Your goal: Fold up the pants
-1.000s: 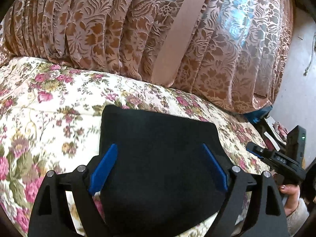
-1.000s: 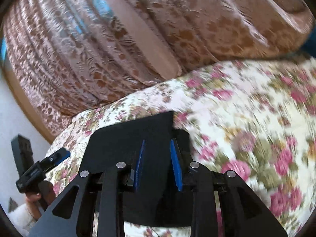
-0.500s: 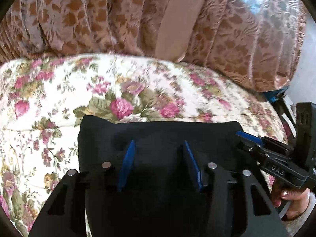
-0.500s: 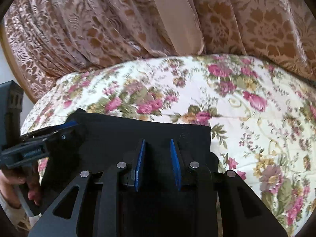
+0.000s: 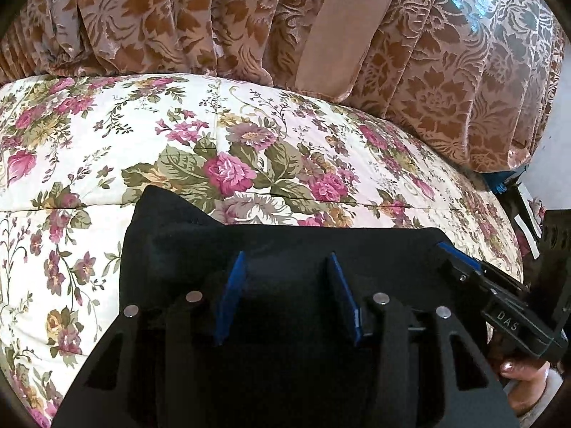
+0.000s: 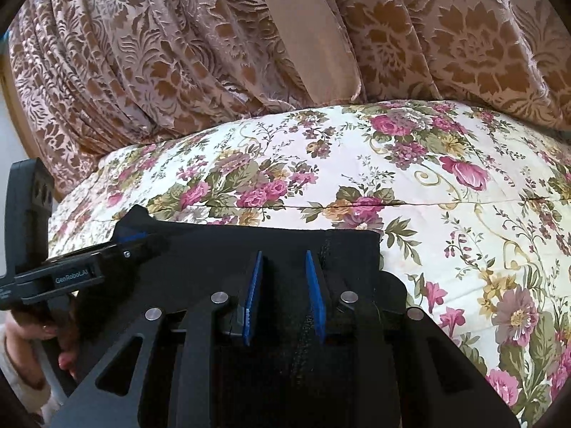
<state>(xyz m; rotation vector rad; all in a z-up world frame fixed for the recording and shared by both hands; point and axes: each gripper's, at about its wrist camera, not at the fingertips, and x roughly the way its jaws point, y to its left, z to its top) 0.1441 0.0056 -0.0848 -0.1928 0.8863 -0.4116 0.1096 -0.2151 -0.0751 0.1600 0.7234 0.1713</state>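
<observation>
Patterned brown curtain [image 5: 221, 25] hanging beyond both grippers; floral bedspread [image 5: 107, 135] ahead of and beneath them. Black pants [image 5: 285, 249], folded, lying on the bedspread directly under both sets of fingers. Left gripper [image 5: 285, 299]: blue pads parted over the cloth, released. Right gripper [image 6: 283, 294]: pads narrowly parted; whether cloth is pinched cannot be told.

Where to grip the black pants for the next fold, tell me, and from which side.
Judging by how they lie, grip the black pants along the straight far edge at its two corners, coming in low from the near side over the cloth. That edge lies flat on the floral bedspread, with the left gripper and right gripper already spaced across it.
</observation>
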